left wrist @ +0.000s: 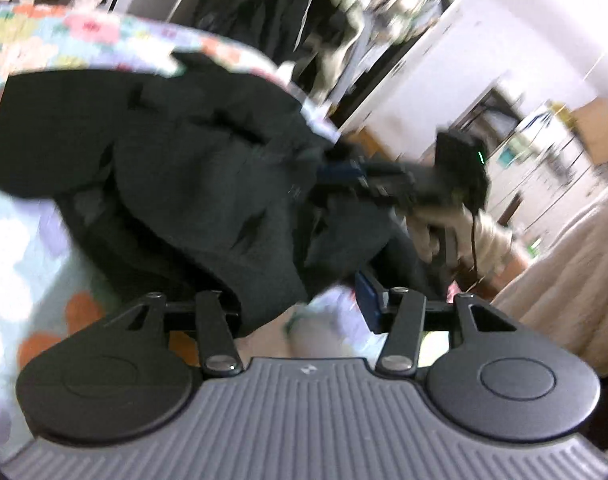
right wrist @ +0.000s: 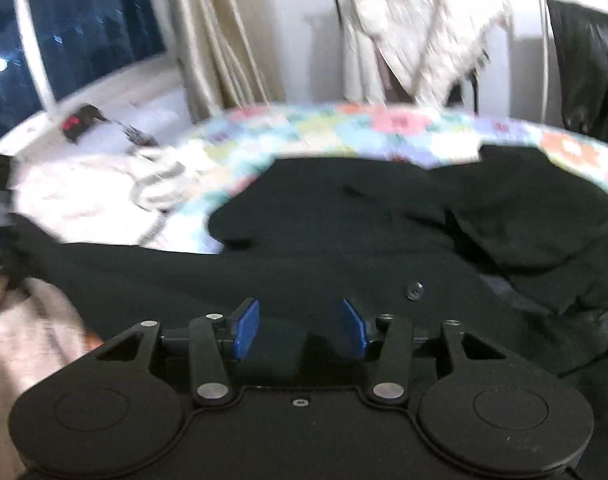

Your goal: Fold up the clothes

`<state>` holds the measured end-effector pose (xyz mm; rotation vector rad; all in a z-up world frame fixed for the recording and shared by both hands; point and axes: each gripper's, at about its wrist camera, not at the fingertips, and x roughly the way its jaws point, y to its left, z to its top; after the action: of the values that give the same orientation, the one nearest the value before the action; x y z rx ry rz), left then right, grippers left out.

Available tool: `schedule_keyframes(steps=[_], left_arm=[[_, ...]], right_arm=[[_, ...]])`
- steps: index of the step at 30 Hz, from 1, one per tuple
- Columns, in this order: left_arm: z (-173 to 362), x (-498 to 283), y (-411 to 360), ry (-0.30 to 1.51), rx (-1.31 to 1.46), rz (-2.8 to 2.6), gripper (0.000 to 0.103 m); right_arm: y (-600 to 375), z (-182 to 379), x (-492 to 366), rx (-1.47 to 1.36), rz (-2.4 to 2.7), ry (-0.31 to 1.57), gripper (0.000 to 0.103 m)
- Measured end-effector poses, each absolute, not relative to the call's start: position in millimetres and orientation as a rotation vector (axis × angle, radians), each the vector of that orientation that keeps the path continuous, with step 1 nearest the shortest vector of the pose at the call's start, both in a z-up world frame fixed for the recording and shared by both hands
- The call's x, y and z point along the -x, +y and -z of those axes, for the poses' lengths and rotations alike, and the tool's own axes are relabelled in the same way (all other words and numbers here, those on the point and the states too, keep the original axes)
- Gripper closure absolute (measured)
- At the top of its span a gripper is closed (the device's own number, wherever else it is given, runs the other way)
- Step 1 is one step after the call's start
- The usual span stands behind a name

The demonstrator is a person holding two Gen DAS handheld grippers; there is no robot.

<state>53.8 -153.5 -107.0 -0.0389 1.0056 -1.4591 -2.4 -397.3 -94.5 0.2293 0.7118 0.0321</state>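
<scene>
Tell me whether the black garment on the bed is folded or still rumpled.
Rumpled, not folded: the black garment lies in uneven overlapping bunches across the floral bedspread, with no squared edges.

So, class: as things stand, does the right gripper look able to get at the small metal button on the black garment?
Probably yes. The right gripper stands open over the black garment, and the button lies exposed on the cloth just ahead and to the right of its blue pads. Nothing visible lies between; blur limits certainty.

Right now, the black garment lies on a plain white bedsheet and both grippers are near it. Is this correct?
Not quite. The black garment lies on a colourful flower-patterned bedsheet, not a plain white one; the right wrist view shows it. The left gripper and right gripper are indeed at the garment.
</scene>
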Motion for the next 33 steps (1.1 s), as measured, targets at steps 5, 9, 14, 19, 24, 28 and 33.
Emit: schedule_keyframes(steps=[5,9,14,19,24,28,33], left_arm=[[104,-41,-150,1.013,-0.111,1.397,0.054],[85,-49,-123,0.981,-0.035,1.394,0.045],[79,-72,-124,0.935,0.019,1.289,0.037],[98,-102,-194,0.856,-0.092,1.156,0.023],[159,-141,-292,0.931,-0.327,0.975,0.026],[197,-159,-332,1.002,-0.361,0.954,0.025],[210,-152,-353,0.872,-0.396,0.955,0.013]], right_arm=[[-402,171,-34,-0.357,-0.088,0.92,0.05],[-372,194,-16,-0.295,-0.13,0.926,0.049],[-368,194,-1,-0.407,-0.183,0.91,0.049],[-368,189,2,-0.413,-0.186,0.917,0.049],[-375,160,12,-0.385,-0.095,0.87,0.051],[-413,103,53,-0.318,0.13,0.737,0.05],[-487,82,117,-0.314,0.55,0.669,0.046]])
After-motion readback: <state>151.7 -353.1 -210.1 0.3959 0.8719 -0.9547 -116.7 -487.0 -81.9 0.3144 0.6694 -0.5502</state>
